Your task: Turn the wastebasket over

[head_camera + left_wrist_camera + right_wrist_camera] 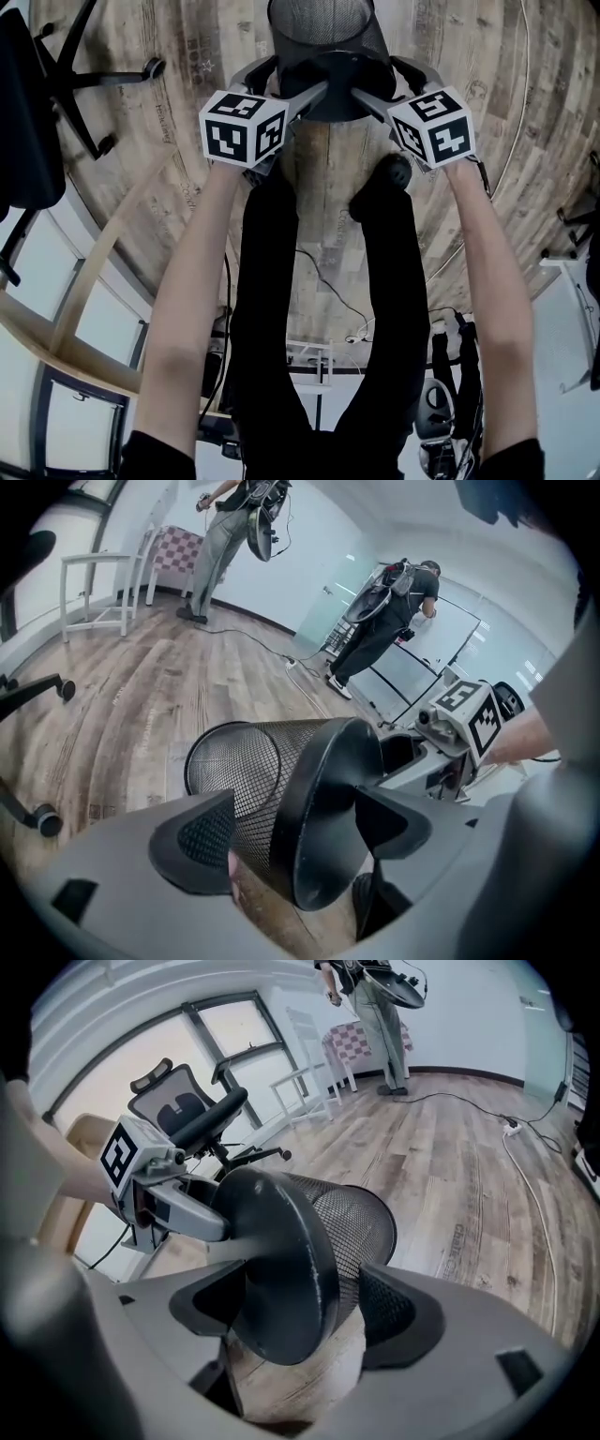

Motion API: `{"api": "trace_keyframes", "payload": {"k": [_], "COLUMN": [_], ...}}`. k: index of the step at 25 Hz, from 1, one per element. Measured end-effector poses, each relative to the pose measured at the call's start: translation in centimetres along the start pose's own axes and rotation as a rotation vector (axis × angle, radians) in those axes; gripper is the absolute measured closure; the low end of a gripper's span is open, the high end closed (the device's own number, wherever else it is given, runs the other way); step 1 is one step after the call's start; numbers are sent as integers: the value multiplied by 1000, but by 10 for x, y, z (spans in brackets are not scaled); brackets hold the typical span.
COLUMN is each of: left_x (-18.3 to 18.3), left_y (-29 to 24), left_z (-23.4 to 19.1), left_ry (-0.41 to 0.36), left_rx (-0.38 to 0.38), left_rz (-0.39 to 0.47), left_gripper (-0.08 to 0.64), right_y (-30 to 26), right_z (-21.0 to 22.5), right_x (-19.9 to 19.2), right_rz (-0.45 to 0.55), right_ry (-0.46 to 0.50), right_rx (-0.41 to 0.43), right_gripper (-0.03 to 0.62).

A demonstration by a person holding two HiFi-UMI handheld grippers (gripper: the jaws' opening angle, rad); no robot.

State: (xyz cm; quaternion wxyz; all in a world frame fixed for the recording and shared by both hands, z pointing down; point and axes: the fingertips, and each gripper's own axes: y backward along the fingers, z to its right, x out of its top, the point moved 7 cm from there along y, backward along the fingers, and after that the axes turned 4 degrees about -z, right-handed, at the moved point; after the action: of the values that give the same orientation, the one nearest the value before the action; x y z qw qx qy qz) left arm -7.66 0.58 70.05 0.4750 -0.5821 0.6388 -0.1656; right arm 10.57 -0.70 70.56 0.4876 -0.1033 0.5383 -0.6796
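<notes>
A black mesh wastebasket [323,37] hangs tilted above the wooden floor, with its solid base [339,89] toward me and its open mouth pointing away. My left gripper [281,82] grips the base end from the left and my right gripper [392,84] from the right. In the left gripper view the left gripper [295,832] has one jaw on the wastebasket [272,761] mesh wall and the other against the base. The right gripper view shows the right gripper [309,1312] holding the wastebasket [352,1227] in the same way.
A black office chair [56,75] stands at the left, above a pale wooden frame [84,281]. Cables [328,281] trail over the floor by my legs. Two people [384,621] stand far off, and a white chair [305,1072] is by the window.
</notes>
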Motion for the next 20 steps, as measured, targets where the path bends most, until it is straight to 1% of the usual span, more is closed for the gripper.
{"api": "trace_keyframes", "payload": {"k": [2,6,11,14,17,20], "left_x": [-8,-23,-44,-57,-72,-89], "left_y": [2,6,10,12,12,7], "left_z": [1,7,13,15,17,20], "left_ry": [-5,-22,0,7,-3,-16], "left_rx": [-7,-46,-96,-109,-115,-110], "left_rz": [-19,-48,-73,-88,-121,-164], "left_gripper": [144,144,143,143,143,141], "right_y": [0,1,6,6,3,-3], "right_z": [-2,-6,-17,-25,-33,-40], "right_x": [0,-3,-21,-34,-46,-58], "right_rz": [-2,-29,-83,-110,-145,-168], "right_ry": [-13,10,23,21,24,27], "right_rx": [20,57,134,176,193,183], "right_gripper": [221,221,219,219,219,219]}}
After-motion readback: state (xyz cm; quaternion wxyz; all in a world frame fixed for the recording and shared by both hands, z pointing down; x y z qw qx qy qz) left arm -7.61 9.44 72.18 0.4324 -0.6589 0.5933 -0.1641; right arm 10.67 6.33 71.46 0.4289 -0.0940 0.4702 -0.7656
